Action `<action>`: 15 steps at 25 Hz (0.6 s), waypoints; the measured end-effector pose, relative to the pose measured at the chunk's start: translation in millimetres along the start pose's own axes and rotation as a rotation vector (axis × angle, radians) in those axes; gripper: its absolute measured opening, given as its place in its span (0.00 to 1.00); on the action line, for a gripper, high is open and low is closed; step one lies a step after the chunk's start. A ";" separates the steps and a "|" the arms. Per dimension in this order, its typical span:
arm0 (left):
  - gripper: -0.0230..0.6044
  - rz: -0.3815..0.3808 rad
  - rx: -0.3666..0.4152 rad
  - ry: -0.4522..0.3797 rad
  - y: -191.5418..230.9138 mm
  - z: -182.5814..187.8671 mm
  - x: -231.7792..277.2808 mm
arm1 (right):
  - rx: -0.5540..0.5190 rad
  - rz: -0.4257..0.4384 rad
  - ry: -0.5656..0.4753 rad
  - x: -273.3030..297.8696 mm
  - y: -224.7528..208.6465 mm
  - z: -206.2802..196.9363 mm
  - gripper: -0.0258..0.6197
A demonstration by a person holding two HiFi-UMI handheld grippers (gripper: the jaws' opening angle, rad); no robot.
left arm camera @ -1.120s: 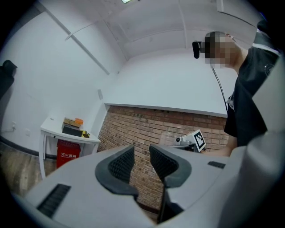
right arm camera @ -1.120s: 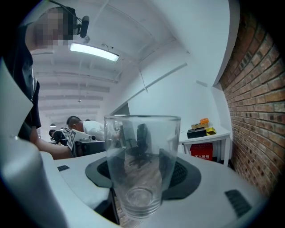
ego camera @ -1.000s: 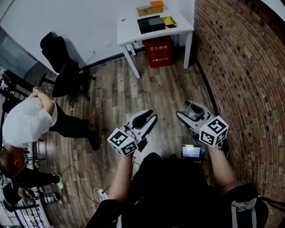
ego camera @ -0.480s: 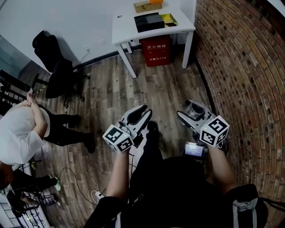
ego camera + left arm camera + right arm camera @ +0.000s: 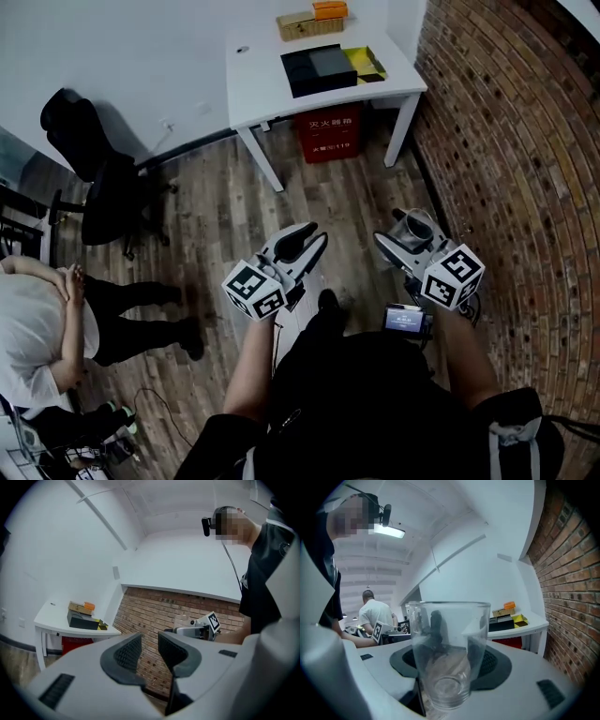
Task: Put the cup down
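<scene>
The fingers (image 5: 126, 652) of your left gripper (image 5: 315, 234) stood partly apart with nothing between them, idle, since the job seemingly needed one hand only. To its right, your right gripper (image 5: 409, 234) was clamped on the clear cup (image 5: 447, 658), held upright, probably so it could go down base first. The cup hung above the wooden floor (image 5: 234, 206), well apart from the white table (image 5: 262, 84), its likely resting place.

At my twelve o'clock stands a white table (image 5: 267, 89) carrying a black box (image 5: 319, 68), a yellow item (image 5: 367, 64) just beside it, and a tan box (image 5: 302, 25). A red box (image 5: 328, 134) sits underneath the table. A brick wall (image 5: 525, 169) runs along three o'clock, a black office chair (image 5: 89, 178) stands at ten, and a person in a white shirt (image 5: 33, 328) is at eight.
</scene>
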State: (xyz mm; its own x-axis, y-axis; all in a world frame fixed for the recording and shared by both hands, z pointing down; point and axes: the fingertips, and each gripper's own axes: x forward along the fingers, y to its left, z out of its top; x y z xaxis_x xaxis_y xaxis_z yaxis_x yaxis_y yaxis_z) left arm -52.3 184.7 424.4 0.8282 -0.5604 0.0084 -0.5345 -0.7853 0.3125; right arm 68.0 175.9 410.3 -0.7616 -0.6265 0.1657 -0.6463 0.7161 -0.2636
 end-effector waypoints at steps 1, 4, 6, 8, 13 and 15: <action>0.22 -0.003 0.003 0.001 15.7 6.1 4.2 | 0.002 -0.007 -0.004 14.0 -7.3 4.4 0.46; 0.22 -0.012 0.007 0.005 54.6 20.6 14.8 | 0.012 -0.024 -0.005 48.9 -26.2 11.8 0.46; 0.22 -0.016 -0.006 0.010 75.4 23.9 19.6 | 0.020 -0.030 0.004 67.0 -34.8 13.4 0.46; 0.22 -0.019 -0.022 0.017 91.8 22.7 23.9 | 0.024 -0.033 0.015 80.4 -42.7 13.3 0.46; 0.22 -0.026 -0.043 0.030 128.7 19.9 47.2 | 0.040 -0.049 0.026 107.2 -77.8 16.1 0.46; 0.22 -0.030 -0.040 0.036 143.9 21.2 59.8 | 0.045 -0.049 0.027 120.5 -95.3 17.1 0.46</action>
State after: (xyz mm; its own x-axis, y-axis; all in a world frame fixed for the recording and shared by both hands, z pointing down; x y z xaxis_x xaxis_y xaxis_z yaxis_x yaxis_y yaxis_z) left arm -83.3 32.7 449.7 0.8495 -0.5266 0.0322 -0.5030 -0.7900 0.3505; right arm 38.5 26.9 439.2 -0.7308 -0.6510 0.2051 -0.6802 0.6700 -0.2973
